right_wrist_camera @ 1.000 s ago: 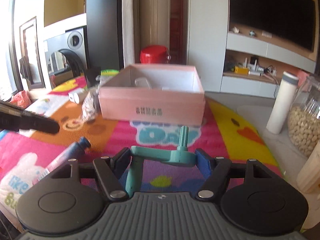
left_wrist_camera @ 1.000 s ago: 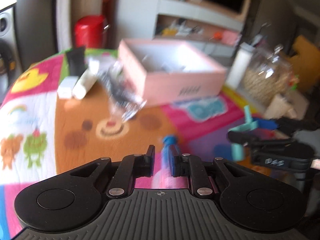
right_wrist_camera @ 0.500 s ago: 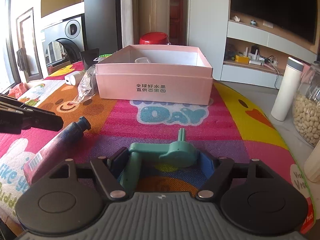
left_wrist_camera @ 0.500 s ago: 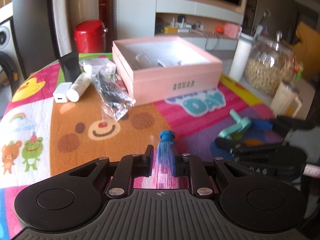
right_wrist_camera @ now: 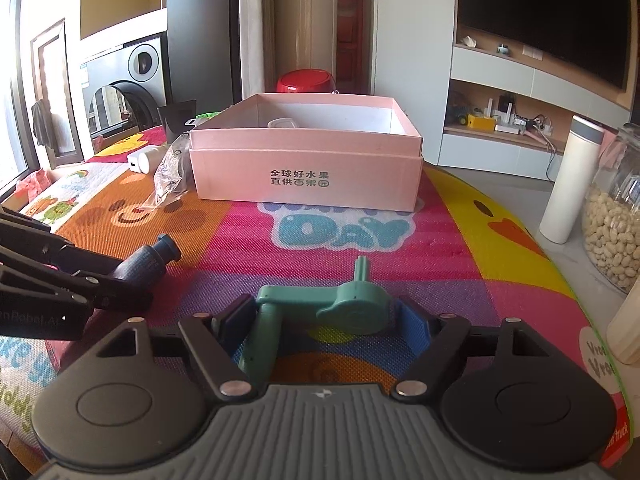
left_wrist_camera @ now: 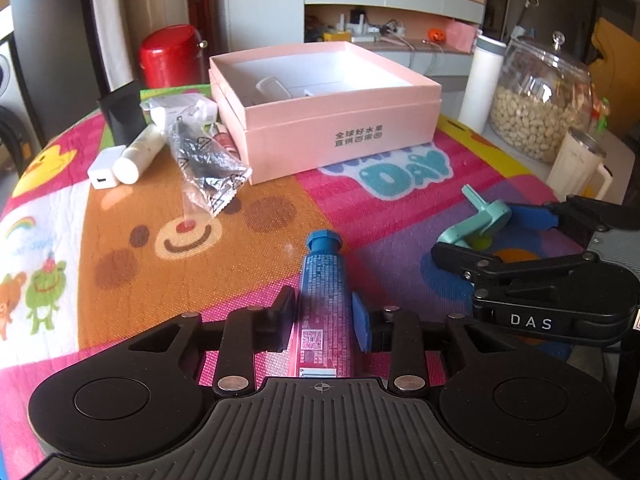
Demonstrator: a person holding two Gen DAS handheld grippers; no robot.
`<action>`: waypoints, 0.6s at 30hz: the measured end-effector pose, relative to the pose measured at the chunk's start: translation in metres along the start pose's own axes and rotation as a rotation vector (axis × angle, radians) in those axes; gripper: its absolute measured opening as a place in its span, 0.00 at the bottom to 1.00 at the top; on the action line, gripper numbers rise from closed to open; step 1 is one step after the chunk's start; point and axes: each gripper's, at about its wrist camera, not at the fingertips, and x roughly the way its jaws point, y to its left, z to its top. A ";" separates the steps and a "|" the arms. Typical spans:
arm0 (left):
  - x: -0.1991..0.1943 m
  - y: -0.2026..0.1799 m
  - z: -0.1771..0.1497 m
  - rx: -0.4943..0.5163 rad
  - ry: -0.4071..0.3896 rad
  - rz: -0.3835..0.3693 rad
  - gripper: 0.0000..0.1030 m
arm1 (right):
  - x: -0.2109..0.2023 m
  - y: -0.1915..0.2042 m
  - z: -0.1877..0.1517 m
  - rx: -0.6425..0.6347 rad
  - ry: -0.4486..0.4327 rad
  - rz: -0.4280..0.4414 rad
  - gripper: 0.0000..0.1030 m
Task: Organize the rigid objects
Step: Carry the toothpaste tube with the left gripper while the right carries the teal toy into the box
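Note:
My left gripper (left_wrist_camera: pixel 322 312) is shut on a blue and pink tube (left_wrist_camera: pixel 325 300) with a blue cap, held low over the colourful mat (left_wrist_camera: pixel 132 216). My right gripper (right_wrist_camera: pixel 324 320) is shut on a teal plastic crank-shaped part (right_wrist_camera: pixel 340 300), also low over the mat (right_wrist_camera: pixel 440 272). The open pink box (left_wrist_camera: pixel 320 108) stands beyond both; it also shows in the right wrist view (right_wrist_camera: pixel 308 160), with a clear item inside. Each gripper shows in the other's view: the right one (left_wrist_camera: pixel 520 248) with the teal part (left_wrist_camera: pixel 480 216), the left one (right_wrist_camera: pixel 72 276) with the tube (right_wrist_camera: pixel 152 260).
Left of the box lie a clear plastic bag (left_wrist_camera: pixel 204 164), a white tube (left_wrist_camera: pixel 138 154), a white charger (left_wrist_camera: pixel 105 166) and a black pouch (left_wrist_camera: pixel 122 112). A glass jar of nuts (left_wrist_camera: pixel 540 92), a white bottle (left_wrist_camera: pixel 480 80) and a cream cup (left_wrist_camera: pixel 576 164) stand at the right.
Both grippers have come down and back toward the near part of the mat, each still holding its object. The box looks farther off in both views.

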 end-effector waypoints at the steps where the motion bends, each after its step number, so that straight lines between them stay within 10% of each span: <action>1: 0.000 0.000 -0.001 0.000 -0.005 0.001 0.34 | 0.000 0.000 0.000 -0.001 -0.001 -0.001 0.75; 18: -0.007 0.002 -0.004 0.022 -0.101 -0.065 0.32 | -0.009 0.002 0.003 -0.053 -0.017 0.010 0.69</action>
